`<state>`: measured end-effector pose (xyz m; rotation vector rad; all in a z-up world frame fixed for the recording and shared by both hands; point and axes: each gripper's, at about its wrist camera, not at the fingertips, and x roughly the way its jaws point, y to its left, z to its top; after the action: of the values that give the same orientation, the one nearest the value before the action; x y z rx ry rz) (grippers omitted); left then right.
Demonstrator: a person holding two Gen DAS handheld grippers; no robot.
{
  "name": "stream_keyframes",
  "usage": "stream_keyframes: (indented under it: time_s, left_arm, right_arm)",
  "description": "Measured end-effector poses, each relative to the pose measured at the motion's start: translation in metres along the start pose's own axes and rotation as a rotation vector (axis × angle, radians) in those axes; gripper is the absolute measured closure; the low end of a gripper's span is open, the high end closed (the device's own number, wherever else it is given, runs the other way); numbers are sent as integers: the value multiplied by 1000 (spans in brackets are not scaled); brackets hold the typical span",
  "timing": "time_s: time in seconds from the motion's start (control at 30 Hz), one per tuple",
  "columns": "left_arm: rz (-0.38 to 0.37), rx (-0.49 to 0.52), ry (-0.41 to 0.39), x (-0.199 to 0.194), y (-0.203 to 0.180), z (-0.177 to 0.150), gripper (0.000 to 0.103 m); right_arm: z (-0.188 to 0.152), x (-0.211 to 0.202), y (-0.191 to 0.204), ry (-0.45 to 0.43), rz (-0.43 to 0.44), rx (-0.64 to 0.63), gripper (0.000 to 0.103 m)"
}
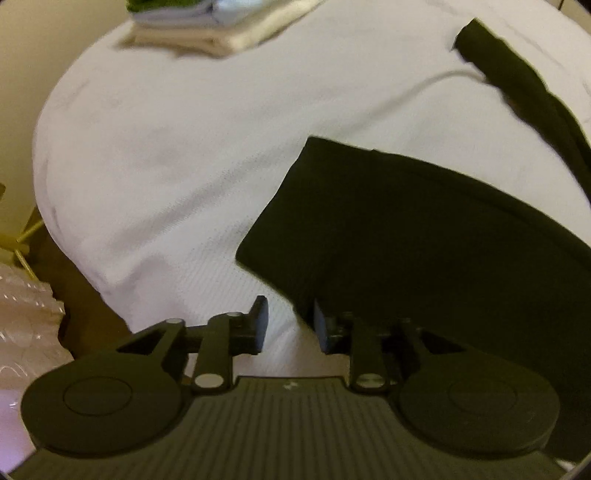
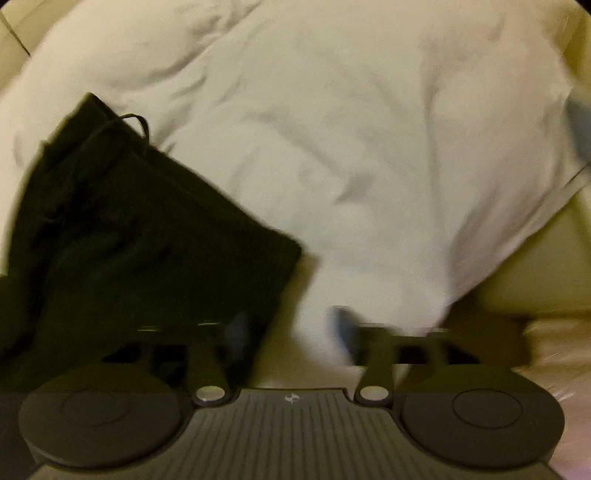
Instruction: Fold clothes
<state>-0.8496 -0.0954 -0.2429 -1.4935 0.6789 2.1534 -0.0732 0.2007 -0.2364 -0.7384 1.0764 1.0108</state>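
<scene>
The left claw (image 1: 290, 325) is seen pointing steeply down with its jaws spread; nothing is pinched between them. White bed cover shows in the gap, and the right-hand finger (image 1: 320, 326) is set against the near corner of a black folded garment (image 1: 424, 236), though contact cannot be judged. The garment is laid flat on the white bed (image 1: 166, 155), toward the bed's right side in this view. A second dark strip of cloth (image 1: 517, 85) is seen beyond it near the far right edge. At the bed's far edge a stack of folded clothes (image 1: 207, 26), cream below with pale blue and green above, is placed.

The right claw (image 2: 291, 332) is blurred, but its jaws are spread wide and empty. The black garment (image 2: 140, 229), with a thin cord loop at its far end, lies to the left of it on the rumpled white bed (image 2: 369, 129).
</scene>
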Motion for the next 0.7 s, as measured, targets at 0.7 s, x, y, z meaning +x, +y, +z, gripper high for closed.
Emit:
stream_keyframes:
  time_s: [0.7]
  left_arm:
    - [-366,98,49,-34,-155,26,63]
  right_arm:
    - [-71,-11,235,188,585,-307,53]
